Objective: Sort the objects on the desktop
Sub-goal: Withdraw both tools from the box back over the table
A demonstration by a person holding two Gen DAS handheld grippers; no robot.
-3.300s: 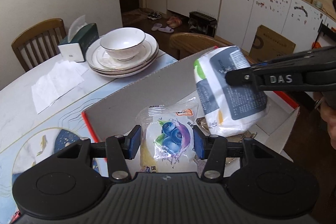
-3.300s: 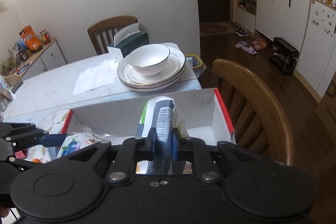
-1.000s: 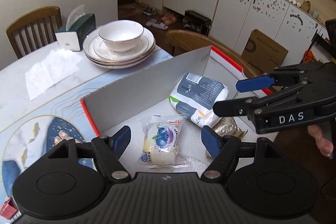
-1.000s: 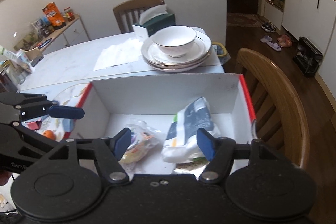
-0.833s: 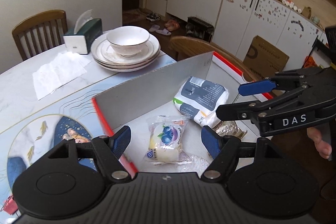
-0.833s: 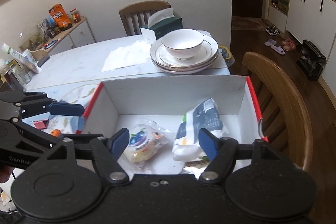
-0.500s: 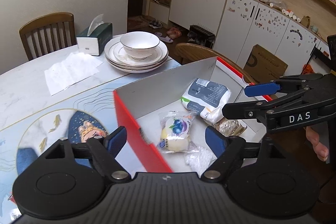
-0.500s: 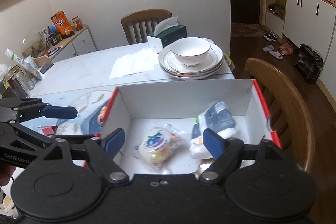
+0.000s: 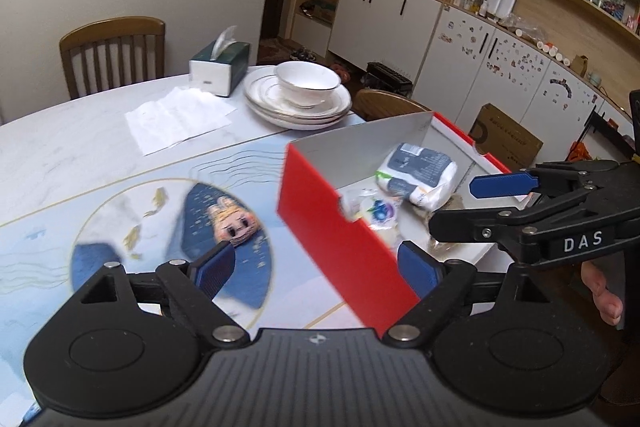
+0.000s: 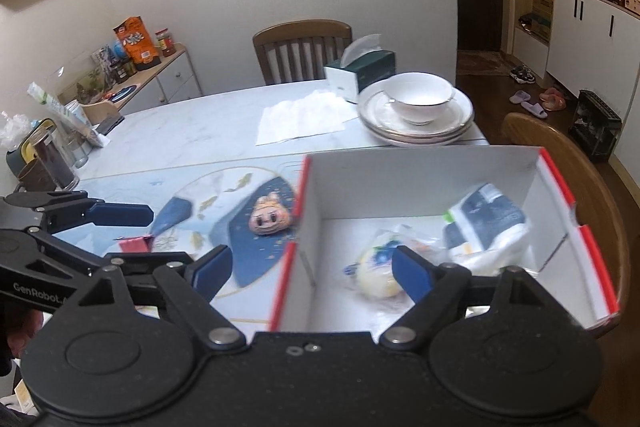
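A red-and-white box (image 9: 332, 231) (image 10: 420, 183) stands on the table's right side. Inside it lie a blueberry snack packet (image 9: 378, 211) (image 10: 380, 267) and a white-and-grey pack (image 9: 420, 171) (image 10: 488, 223). A pink pig-face toy (image 9: 234, 225) (image 10: 269, 217) lies on the blue mat left of the box, with a small red item (image 10: 134, 245) further left. My left gripper (image 9: 316, 263) (image 10: 156, 235) hovers over the mat and the box's left wall, jaws opening, nothing between them. My right gripper (image 10: 312, 267) (image 9: 456, 207) hangs at the box's near side, jaws opening and empty.
A bowl on stacked plates (image 9: 300, 99), a tissue box (image 9: 220, 67) and a paper napkin (image 9: 180, 115) sit at the far end of the table. Jars and bottles (image 10: 52, 155) crowd its left edge. Wooden chairs (image 10: 560, 163) stand behind and to the right.
Both grippers have let go of their packets, which now lie in the box. Both have drawn back and leftward from the box, their jaws widening, and the pig toy has come into view.
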